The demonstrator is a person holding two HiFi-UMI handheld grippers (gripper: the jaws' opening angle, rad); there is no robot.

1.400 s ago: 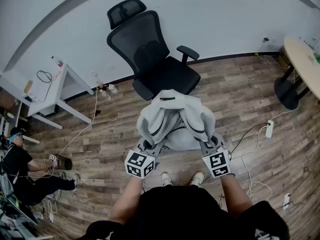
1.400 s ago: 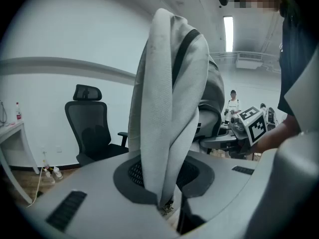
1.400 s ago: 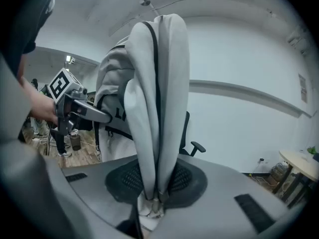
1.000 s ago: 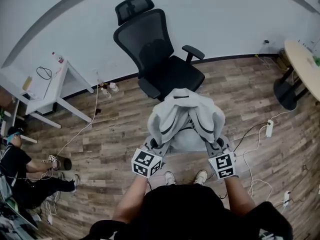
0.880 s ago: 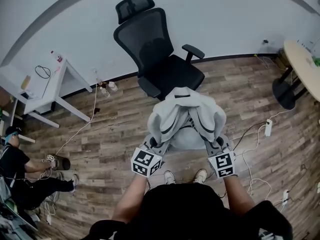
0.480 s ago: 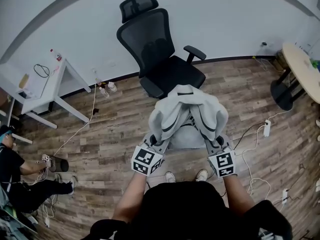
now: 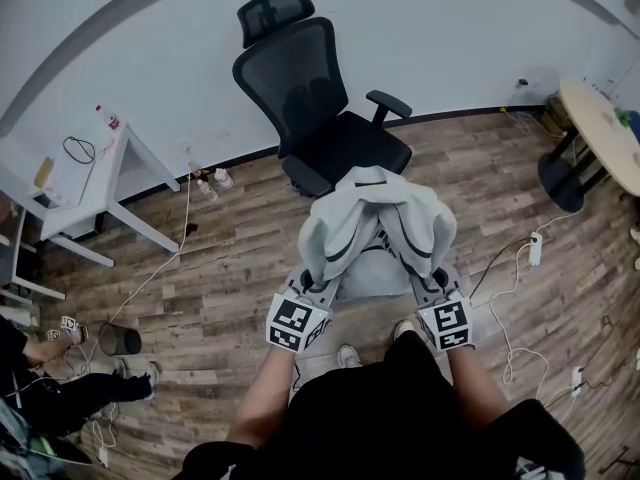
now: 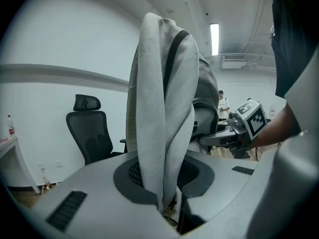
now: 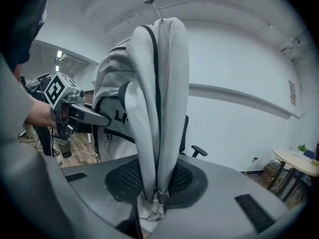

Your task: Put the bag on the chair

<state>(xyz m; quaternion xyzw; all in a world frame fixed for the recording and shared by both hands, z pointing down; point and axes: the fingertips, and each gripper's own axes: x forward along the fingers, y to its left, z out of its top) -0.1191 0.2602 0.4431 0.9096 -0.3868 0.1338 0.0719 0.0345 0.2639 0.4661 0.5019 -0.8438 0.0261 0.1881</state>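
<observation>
Clamping the bag (image 7: 375, 223), left hand-held gripper (image 8: 170, 209) and right hand-held gripper (image 9: 149, 203); lettering (image 9: 119, 116) shows "LI".

Grey bag (image 7: 372, 216) in left gripper (image 7: 318, 286), right gripper (image 7: 426, 282), chair (image 7: 305, 83) beyond

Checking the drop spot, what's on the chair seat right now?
The visible chair seat is bare. The grey bag hides its front edge, so that strip is unseen.

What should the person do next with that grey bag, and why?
Probably move the bag forward until it is over the chair seat, before lowering. The left gripper and right gripper are each clamped on a side of it, and it hangs above the floor, seemingly short of the seat.
</observation>
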